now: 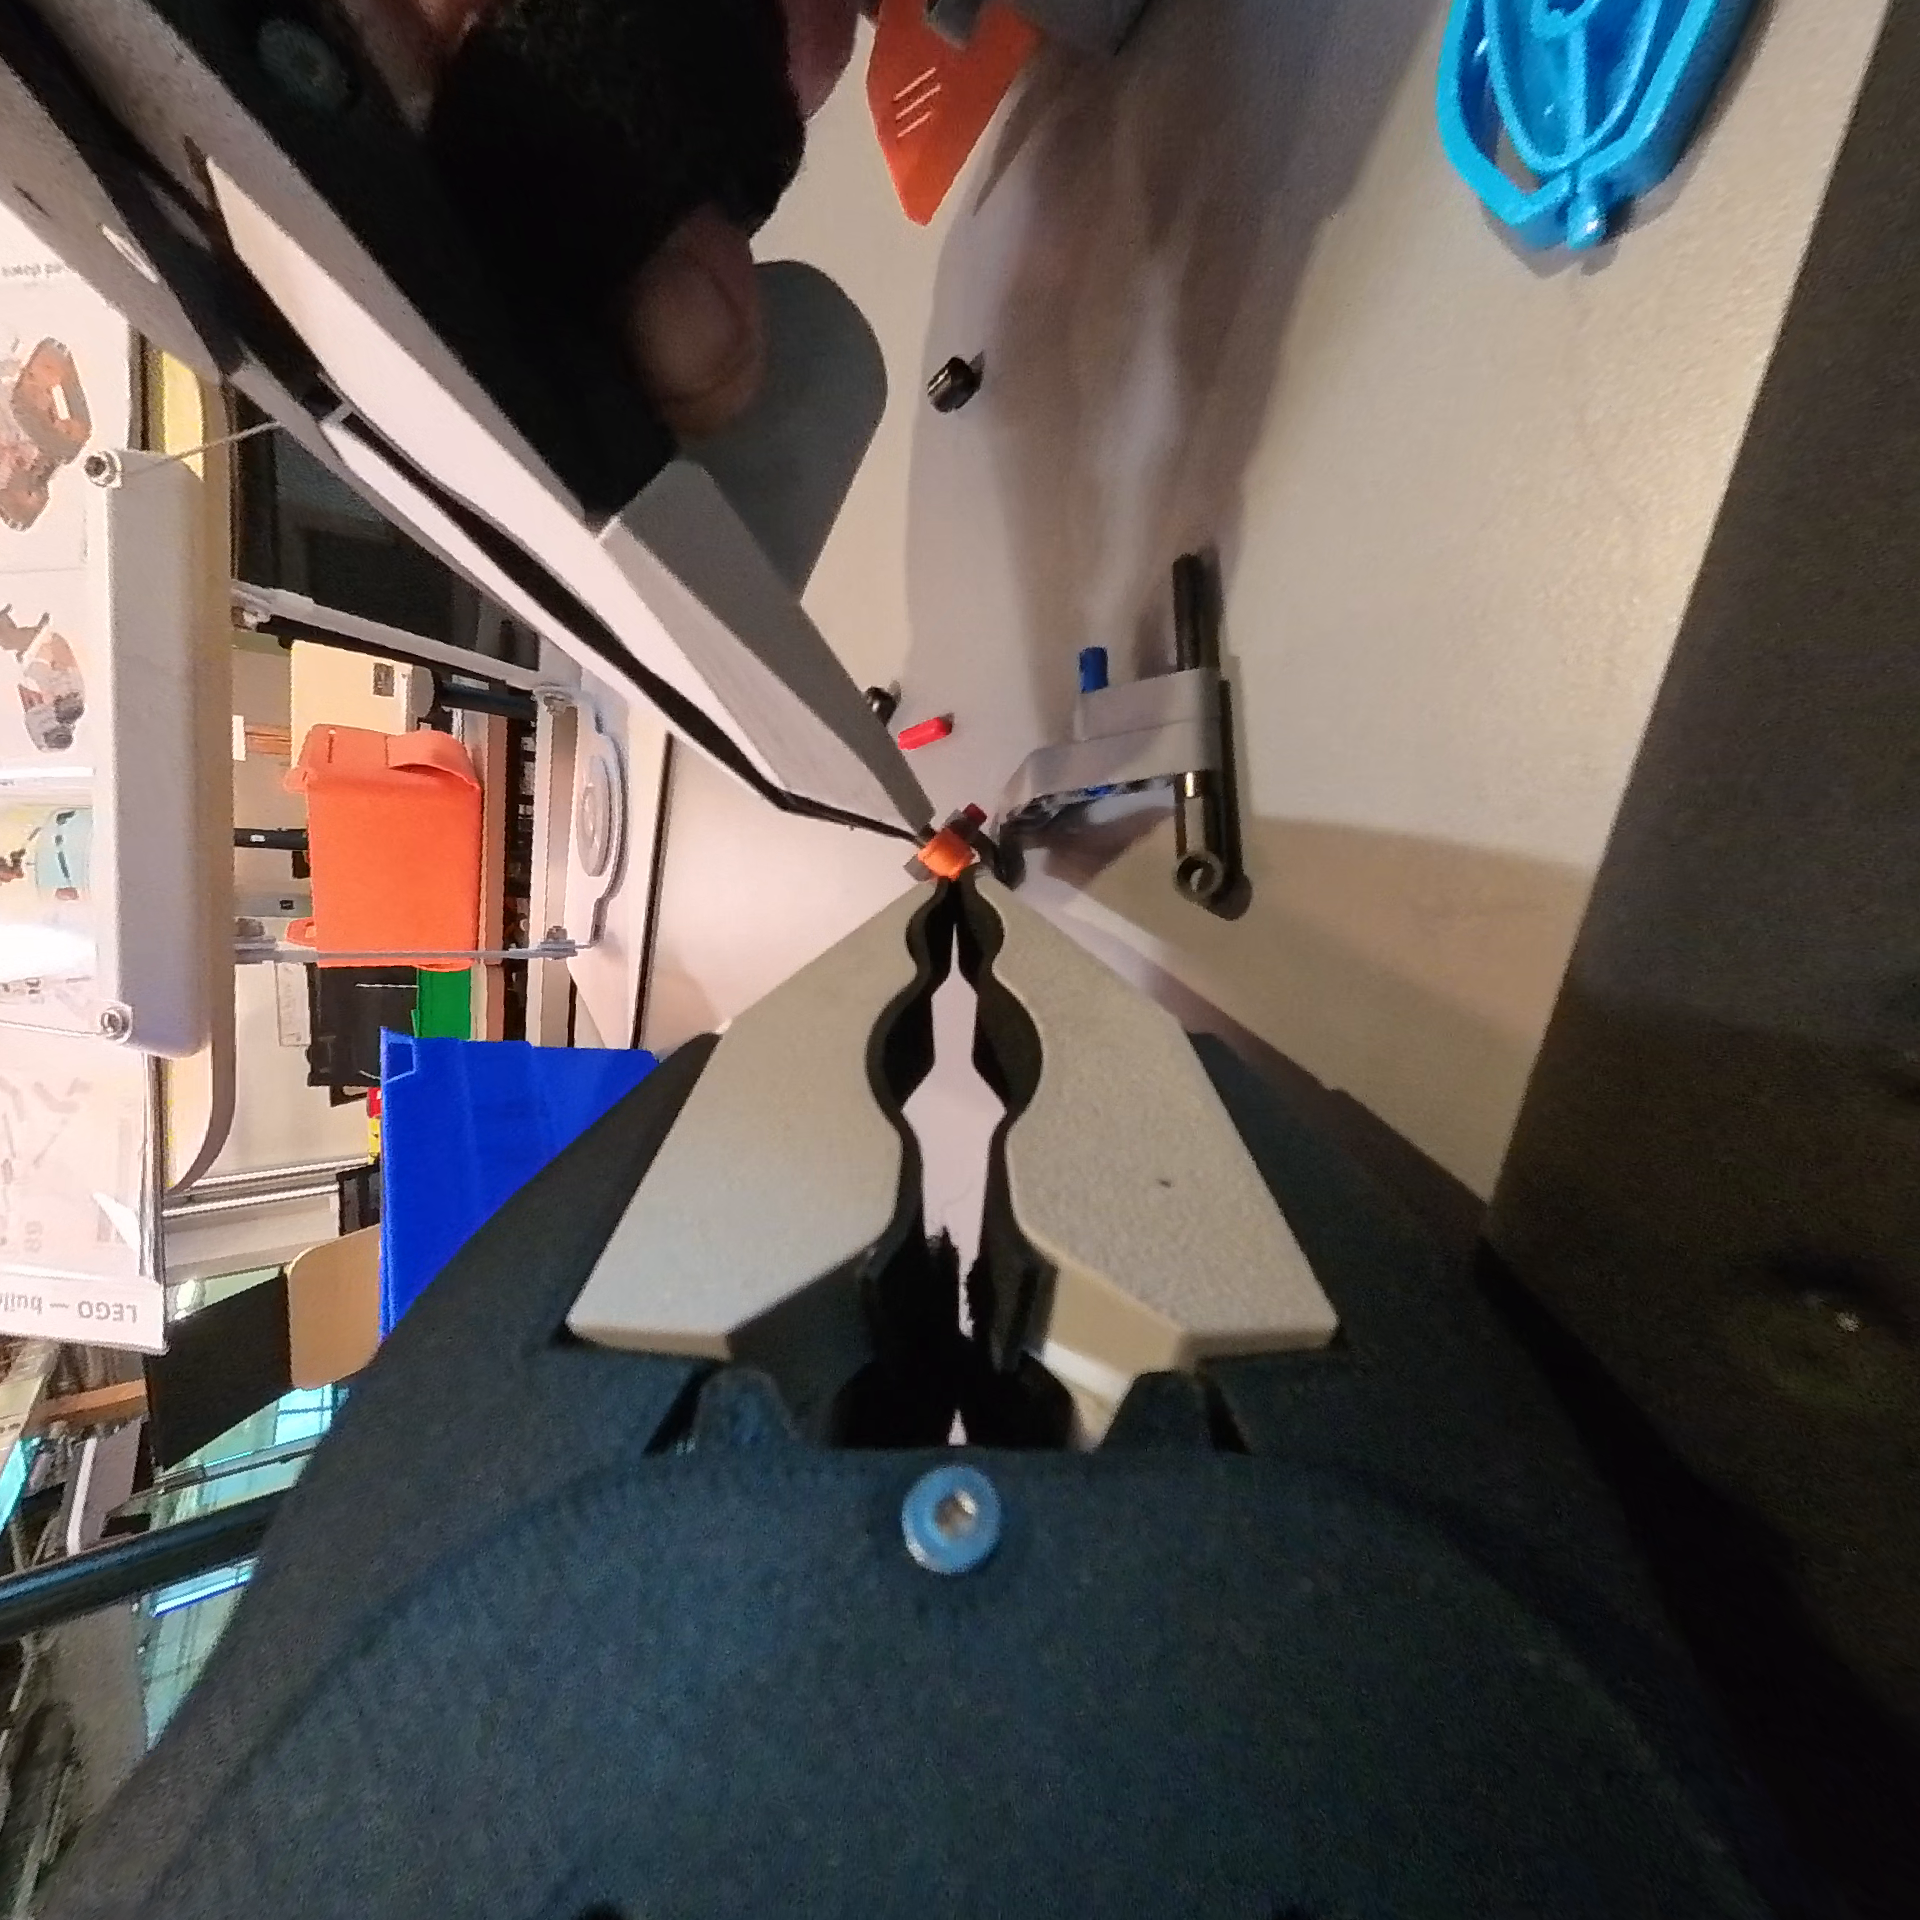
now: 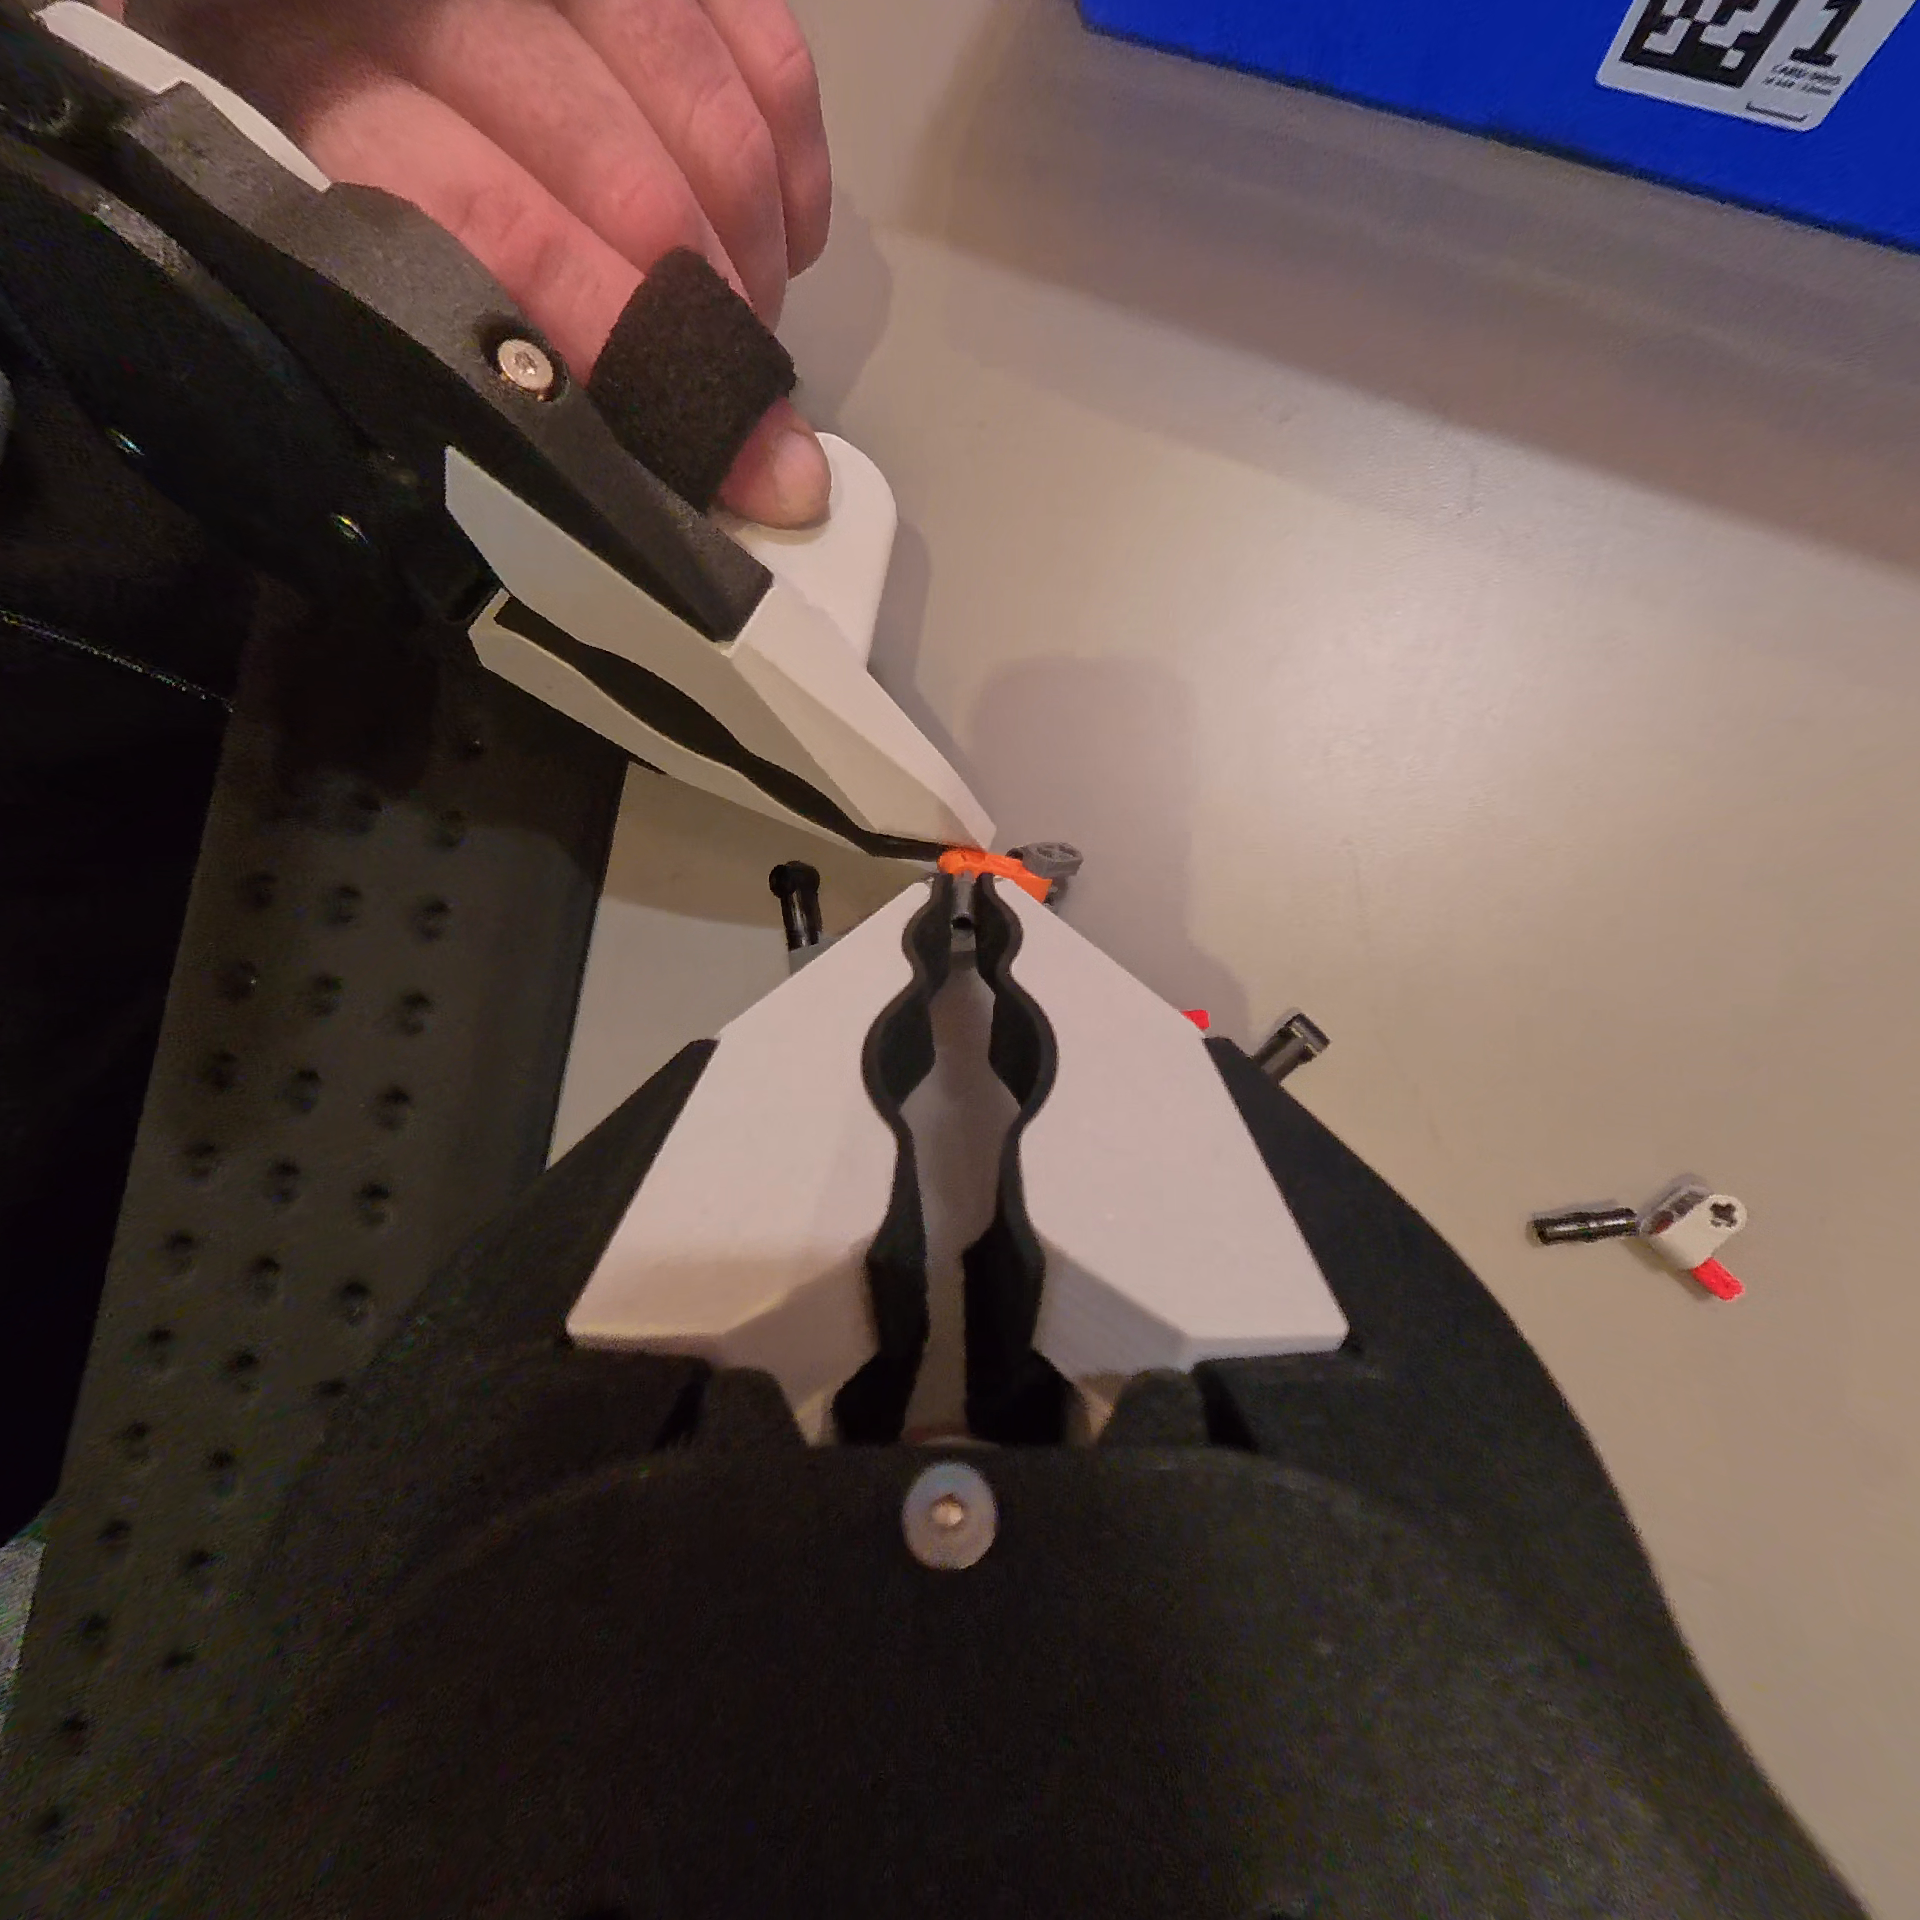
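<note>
Both grippers meet tip to tip near the table's middle: the left gripper (image 1: 948,883) pinches the small orange bush (image 1: 943,854), the right gripper (image 2: 961,902) clamps a dark pin (image 2: 961,920); keeping them aligned looks essential.

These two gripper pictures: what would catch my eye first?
Two grey, black-lined grippers meet tip to tip over a pale table, both nipping one tiny orange plastic piece joined to small grey parts. In the right wrist view the right gripper comes from below and the left gripper, held by a hand, from upper left. A bright blue plastic bin stands left in the left wrist view.
</note>
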Motion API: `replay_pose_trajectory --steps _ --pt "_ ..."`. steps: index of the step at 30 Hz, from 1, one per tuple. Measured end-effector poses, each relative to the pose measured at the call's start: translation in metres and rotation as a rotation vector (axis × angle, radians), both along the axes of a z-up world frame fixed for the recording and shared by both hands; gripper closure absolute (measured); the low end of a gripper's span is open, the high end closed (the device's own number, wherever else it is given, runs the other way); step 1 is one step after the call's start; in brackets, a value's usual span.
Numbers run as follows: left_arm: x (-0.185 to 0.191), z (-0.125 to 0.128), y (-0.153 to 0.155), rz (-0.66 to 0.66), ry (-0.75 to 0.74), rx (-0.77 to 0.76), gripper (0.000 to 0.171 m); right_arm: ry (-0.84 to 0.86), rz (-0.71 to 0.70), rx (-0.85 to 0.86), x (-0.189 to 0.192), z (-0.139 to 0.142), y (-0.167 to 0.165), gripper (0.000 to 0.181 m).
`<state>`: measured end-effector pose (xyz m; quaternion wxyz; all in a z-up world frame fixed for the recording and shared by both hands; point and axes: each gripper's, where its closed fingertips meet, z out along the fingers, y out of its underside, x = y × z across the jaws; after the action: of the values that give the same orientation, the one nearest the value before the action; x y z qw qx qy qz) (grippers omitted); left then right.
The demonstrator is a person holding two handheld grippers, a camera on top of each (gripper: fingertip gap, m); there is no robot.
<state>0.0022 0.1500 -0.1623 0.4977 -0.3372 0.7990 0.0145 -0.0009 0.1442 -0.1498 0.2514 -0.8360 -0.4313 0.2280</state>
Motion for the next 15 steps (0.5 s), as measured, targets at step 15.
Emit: replay_pose_trajectory --steps 15 --pt "-0.0001 -0.0058 0.0 0.011 0.024 -0.016 0.171 -0.057 0.032 0.01 -0.0037 -0.0076 -0.0001 0.18"
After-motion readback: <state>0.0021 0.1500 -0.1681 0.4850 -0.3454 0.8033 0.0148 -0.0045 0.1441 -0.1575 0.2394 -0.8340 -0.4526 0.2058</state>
